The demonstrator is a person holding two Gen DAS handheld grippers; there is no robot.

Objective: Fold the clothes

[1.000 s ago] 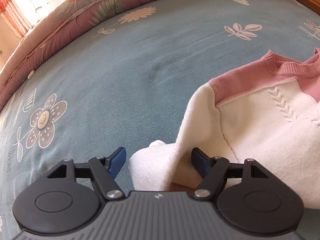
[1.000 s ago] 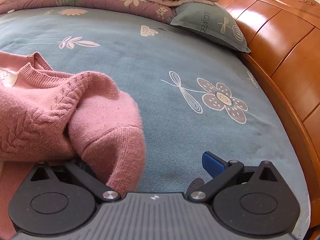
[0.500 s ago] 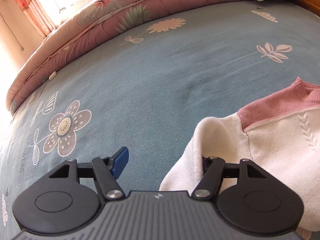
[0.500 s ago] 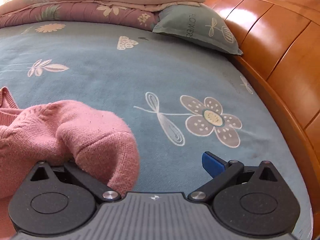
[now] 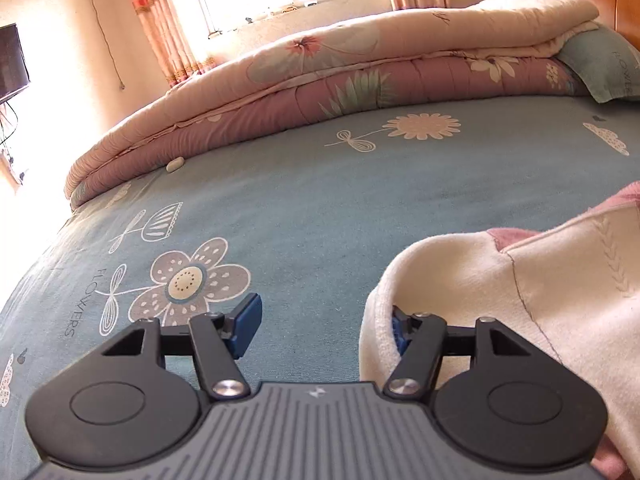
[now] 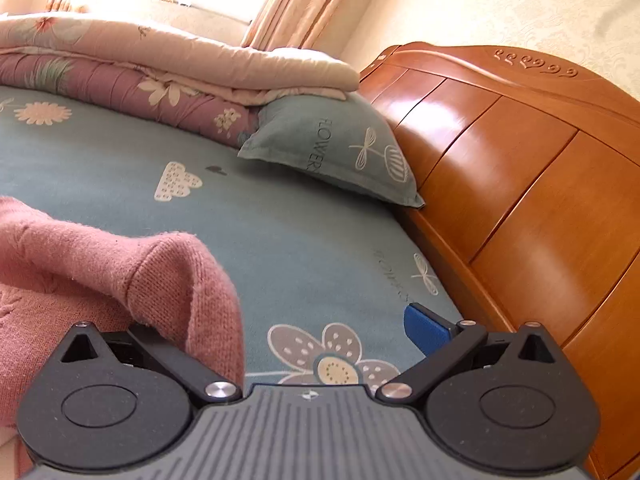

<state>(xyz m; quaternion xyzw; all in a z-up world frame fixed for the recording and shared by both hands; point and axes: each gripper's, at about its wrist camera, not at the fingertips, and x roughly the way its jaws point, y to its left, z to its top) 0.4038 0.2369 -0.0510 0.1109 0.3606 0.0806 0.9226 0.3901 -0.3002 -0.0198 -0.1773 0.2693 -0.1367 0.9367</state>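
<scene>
Both grippers have tilted up; sweater (image 5: 520,280) drapes left gripper's (image 5: 324,322) right jaw, right gripper's (image 6: 280,328) left jaw, jaws wide

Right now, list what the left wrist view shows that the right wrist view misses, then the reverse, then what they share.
Left only: the sweater's cream side, draped over the open left gripper, and a dark screen.
Right only: the wooden headboard, the sweater's pink knit over the open right gripper.
Both: blue floral sheet, folded quilts, pillow.

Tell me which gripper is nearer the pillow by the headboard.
Right. The pillow lies just ahead of the right gripper, near the headboard. From the left gripper, it sits far off across the bed.
</scene>
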